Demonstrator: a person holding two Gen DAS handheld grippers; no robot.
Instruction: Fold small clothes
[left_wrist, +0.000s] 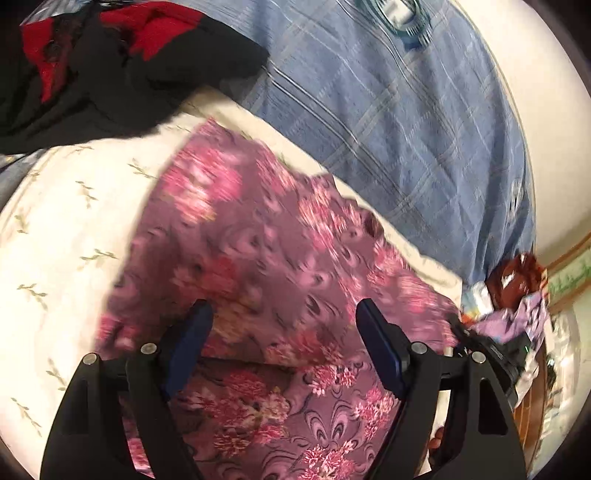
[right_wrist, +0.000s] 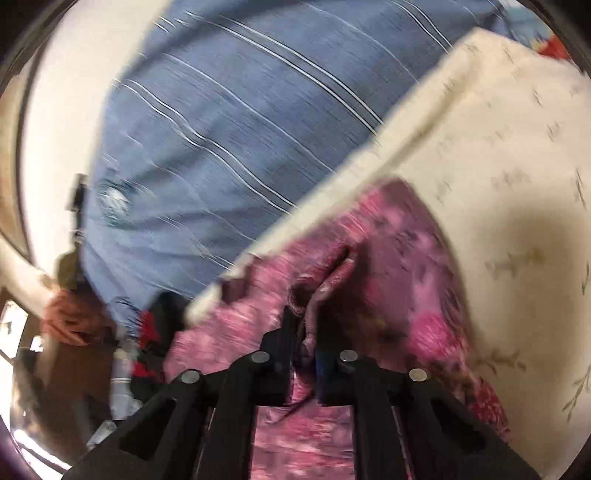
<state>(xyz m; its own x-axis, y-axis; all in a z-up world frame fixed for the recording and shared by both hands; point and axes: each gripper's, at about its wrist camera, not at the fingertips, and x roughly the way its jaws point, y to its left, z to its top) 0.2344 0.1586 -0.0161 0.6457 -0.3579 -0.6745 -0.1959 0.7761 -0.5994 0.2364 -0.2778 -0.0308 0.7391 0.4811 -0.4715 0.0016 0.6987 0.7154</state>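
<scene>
no writing readable; right tongs (right_wrist: 308, 332) pinch the floral cloth (right_wrist: 388, 258)

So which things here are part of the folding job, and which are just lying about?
In the job:
- floral cloth
- right gripper, shut on its fold
- left gripper, open above it

Lying about:
- black-and-red garment
- blue blanket
- cream sheet

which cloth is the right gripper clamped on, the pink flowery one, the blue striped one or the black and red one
The pink floral cloth: the right gripper is shut on a bunched ridge of it. The blue striped cloth and the black and red garment lie untouched.
</scene>
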